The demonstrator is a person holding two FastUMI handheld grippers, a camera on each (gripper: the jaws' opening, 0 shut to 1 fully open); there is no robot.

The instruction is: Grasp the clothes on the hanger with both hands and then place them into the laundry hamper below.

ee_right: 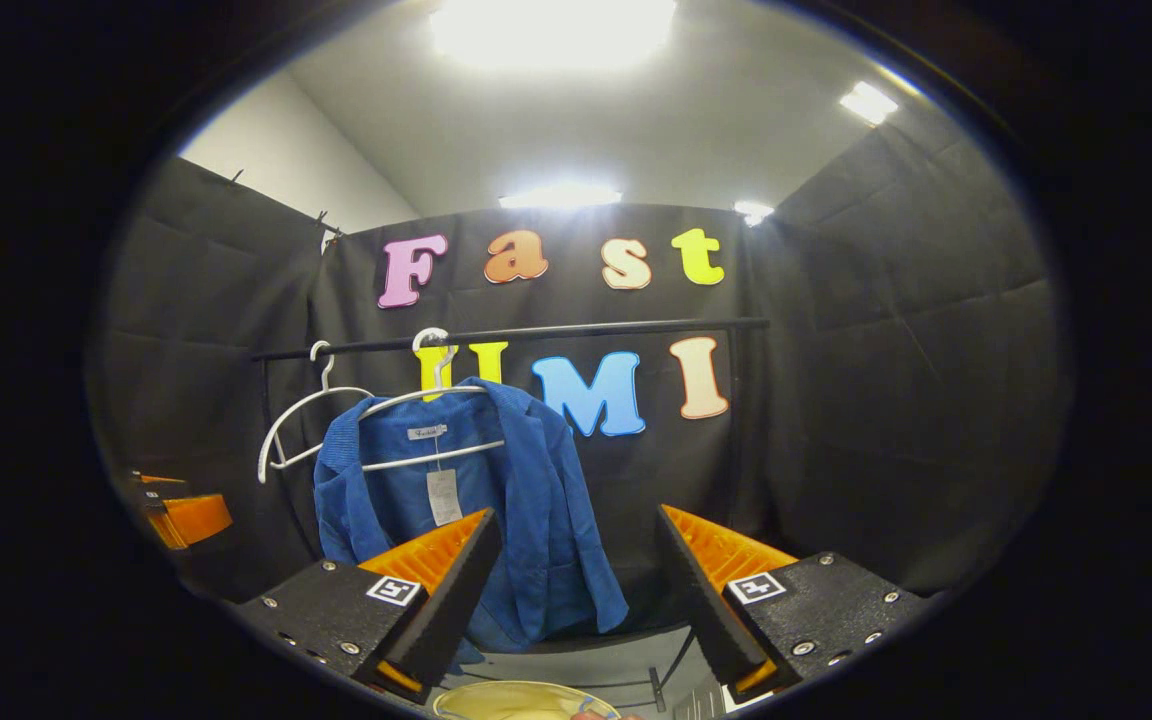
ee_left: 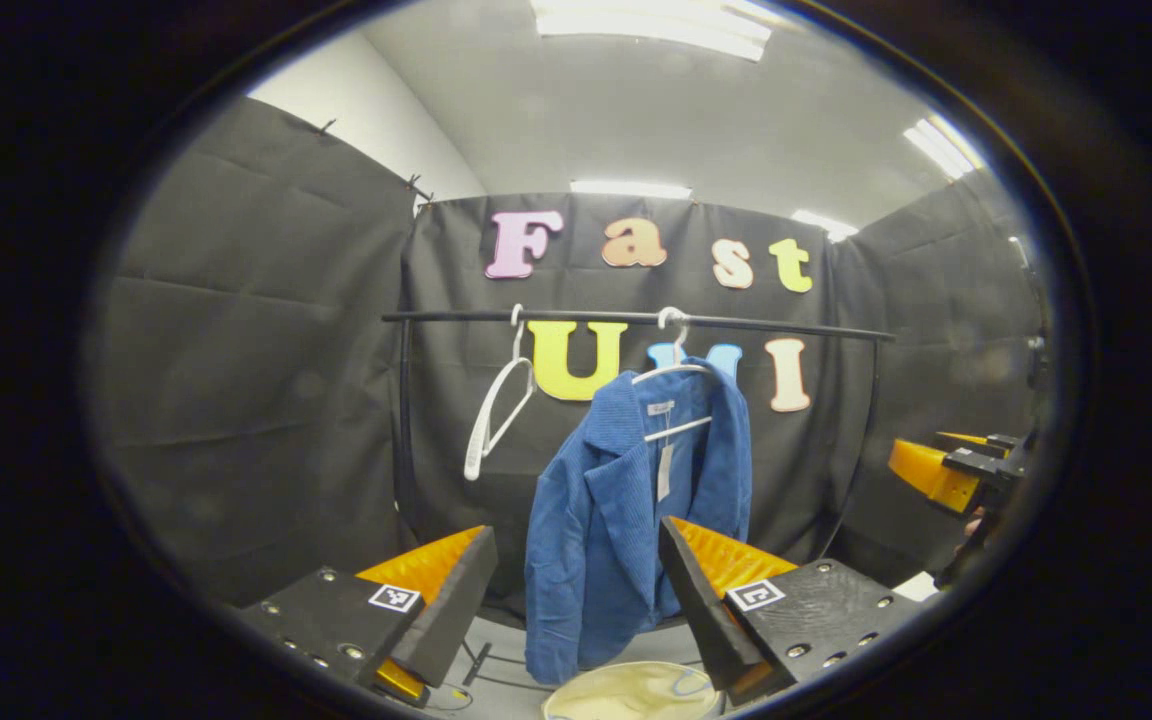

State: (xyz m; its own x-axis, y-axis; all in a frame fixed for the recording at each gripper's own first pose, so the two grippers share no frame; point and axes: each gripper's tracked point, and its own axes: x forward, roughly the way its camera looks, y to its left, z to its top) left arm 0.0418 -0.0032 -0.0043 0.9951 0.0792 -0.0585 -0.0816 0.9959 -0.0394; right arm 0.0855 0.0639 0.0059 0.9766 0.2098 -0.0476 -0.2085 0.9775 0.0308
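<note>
Both grippers, left gripper (ee_left: 576,600) and right gripper (ee_right: 576,600), gape wide short of the blue corduroy jacket (ee_left: 626,500) on its white hanger (ee_left: 676,372), ready to grasp above the cream hamper (ee_left: 633,693).

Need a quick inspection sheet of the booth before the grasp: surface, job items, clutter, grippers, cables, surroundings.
Surface: grey floor under the rail.
Job's things: blue jacket hangs on a white hanger; cream laundry hamper rim below it.
Clutter: spare empty hanger on the same rail.
Grippers: left gripper and right gripper, jaws open, short of the jacket, holding nothing.
Cables: nothing seen.
Surroundings: black cloth walls, ceiling lights.
</note>
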